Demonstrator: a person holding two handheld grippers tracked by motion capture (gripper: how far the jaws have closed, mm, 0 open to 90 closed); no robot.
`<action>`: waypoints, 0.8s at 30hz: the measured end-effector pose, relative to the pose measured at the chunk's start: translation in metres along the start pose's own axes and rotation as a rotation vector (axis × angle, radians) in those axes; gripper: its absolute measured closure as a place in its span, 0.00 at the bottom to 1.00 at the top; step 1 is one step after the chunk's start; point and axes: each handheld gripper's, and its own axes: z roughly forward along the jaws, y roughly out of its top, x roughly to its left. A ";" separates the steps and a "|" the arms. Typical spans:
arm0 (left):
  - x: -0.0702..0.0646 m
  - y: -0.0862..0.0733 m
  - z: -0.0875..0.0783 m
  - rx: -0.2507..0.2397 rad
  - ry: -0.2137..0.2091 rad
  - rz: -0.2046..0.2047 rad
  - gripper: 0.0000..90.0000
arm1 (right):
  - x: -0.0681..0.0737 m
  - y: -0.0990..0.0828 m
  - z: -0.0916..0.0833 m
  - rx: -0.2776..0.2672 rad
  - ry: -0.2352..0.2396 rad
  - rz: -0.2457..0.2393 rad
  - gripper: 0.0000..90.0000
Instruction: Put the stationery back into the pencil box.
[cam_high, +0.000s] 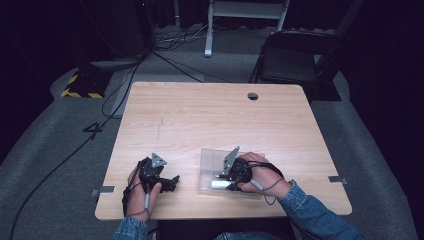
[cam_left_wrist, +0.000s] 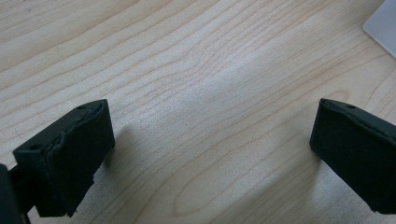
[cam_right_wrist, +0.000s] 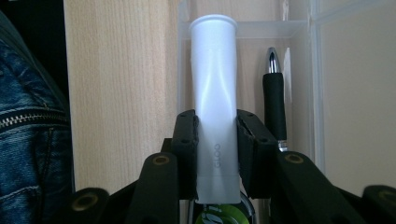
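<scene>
A clear plastic organizer tray (cam_high: 207, 159) lies on the wooden table near the front edge. My right gripper (cam_right_wrist: 215, 140) is shut on a white tube (cam_right_wrist: 214, 88), which lies lengthways in the tray's narrow compartment. Beside the tube in the same compartment lies a black pen (cam_right_wrist: 274, 100) with a silver tip. In the high view my right gripper (cam_high: 226, 179) rests over the tray, and the white tube (cam_high: 218, 184) shows below it. My left gripper (cam_high: 172, 182) lies on the table left of the tray, open; its two black jaws stand wide apart over bare wood (cam_left_wrist: 210, 116).
The tray's corner (cam_left_wrist: 383, 25) shows at the top right of the left gripper view. A cable hole (cam_high: 252, 96) sits near the table's far edge. A dark chair (cam_high: 290, 62) stands behind the table, and cables run across the grey floor at left.
</scene>
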 end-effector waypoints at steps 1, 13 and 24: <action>0.000 0.000 0.000 0.000 0.000 0.000 0.00 | 0.000 0.000 0.000 0.000 0.003 0.009 0.79; 0.000 0.000 0.000 0.000 0.000 0.000 0.00 | -0.004 -0.001 -0.001 -0.016 -0.054 -0.040 0.77; 0.000 0.000 0.000 0.000 0.000 0.000 0.00 | -0.006 -0.001 0.000 -0.019 -0.092 -0.080 0.77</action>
